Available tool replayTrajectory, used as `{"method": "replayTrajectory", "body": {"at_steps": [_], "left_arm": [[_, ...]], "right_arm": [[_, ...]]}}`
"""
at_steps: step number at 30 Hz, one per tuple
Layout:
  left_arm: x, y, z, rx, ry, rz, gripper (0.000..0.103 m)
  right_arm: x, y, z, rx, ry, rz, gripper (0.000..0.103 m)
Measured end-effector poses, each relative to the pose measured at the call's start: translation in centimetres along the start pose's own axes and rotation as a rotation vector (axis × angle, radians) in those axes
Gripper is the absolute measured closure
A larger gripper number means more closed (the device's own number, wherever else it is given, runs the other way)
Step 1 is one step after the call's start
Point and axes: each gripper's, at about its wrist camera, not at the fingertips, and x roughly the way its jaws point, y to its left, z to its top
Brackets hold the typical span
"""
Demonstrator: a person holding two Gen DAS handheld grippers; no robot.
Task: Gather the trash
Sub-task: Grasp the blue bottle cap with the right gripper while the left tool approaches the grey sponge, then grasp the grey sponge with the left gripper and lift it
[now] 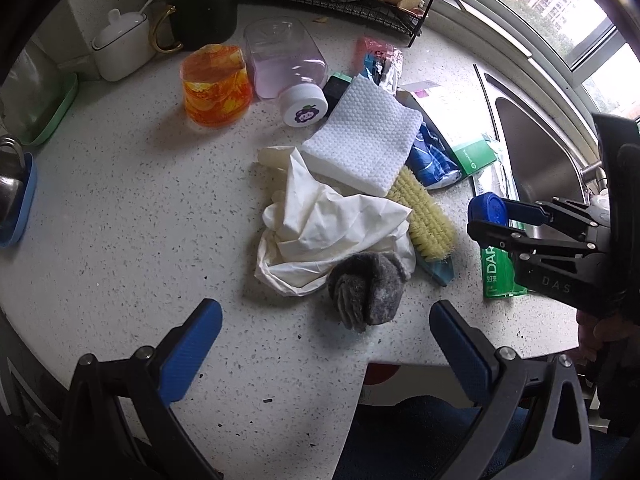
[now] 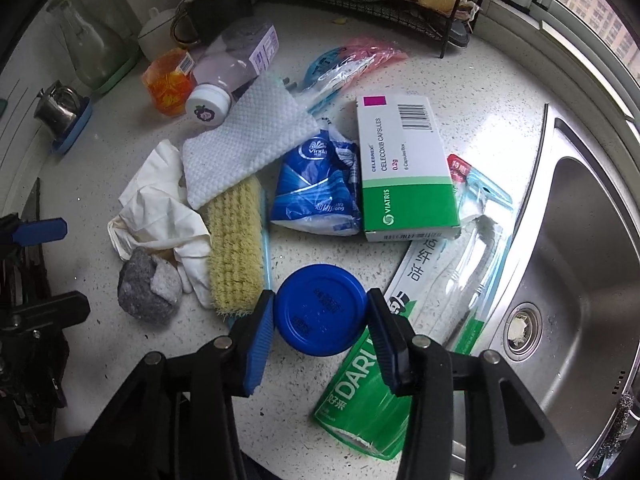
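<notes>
— So, from the left: where do the left gripper (image 1: 326, 344) jaws stand?

— Released, spread wide above the desk (image 1: 120, 216), nothing between them. A grey wad (image 1: 366, 290) lies just ahead, touching the crumpled white glove (image 1: 332, 232).

— And to the right?

— The right gripper (image 2: 320, 342) is clenched on the blue cap (image 2: 321, 309), one pad on each side of its rim. The cap is round, so it has no long axis to line up with.

— What differs between views?

— The left wrist view shows the cap edge-on, seemingly clear of the desk. The right wrist view shows it face-on over the green packet (image 2: 360, 400), with the sink (image 2: 580, 280) beside.
</notes>
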Motion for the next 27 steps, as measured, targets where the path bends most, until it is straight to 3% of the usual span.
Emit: {"method": "replayTrajectory", "body": {"at_steps": [6,10,15,22,25,27], "left_arm": [[2.0,-2.5,0.0,0.009,0.052,0.027,0.003],[3.9,-3.2,0.4,-0.023,0.074,0.105,0.005],[5.1,-3.2,0.7,-0.063,0.089,0.076,0.009],[6.6,-2.6,0.6,-0.11,0.097,0.076,0.04],[6.2,-2.3,0.3,-0.095,0.085,0.066,0.067],[6.0,-2.2,0.0,-0.101,0.079,0.047,0.072]], "right_arm": [[-2.8,-2.1,-1.2,0.084,-0.039,0.01,0.06],[-3.5,-3.2,-2.5,0.126,-0.042,0.01,0.06],[-3.0,-3.5,-3.5,0.168,-0.027,0.012,0.06],[-3.4,-3.6,-4.6,0.179,-0.025,0.003,0.06],[-3.5,-3.7,-4.8,0.185,-0.026,-0.001,0.06],[-3.5,-3.7,-5.0,0.188,-0.027,-0.003,0.06]]}}
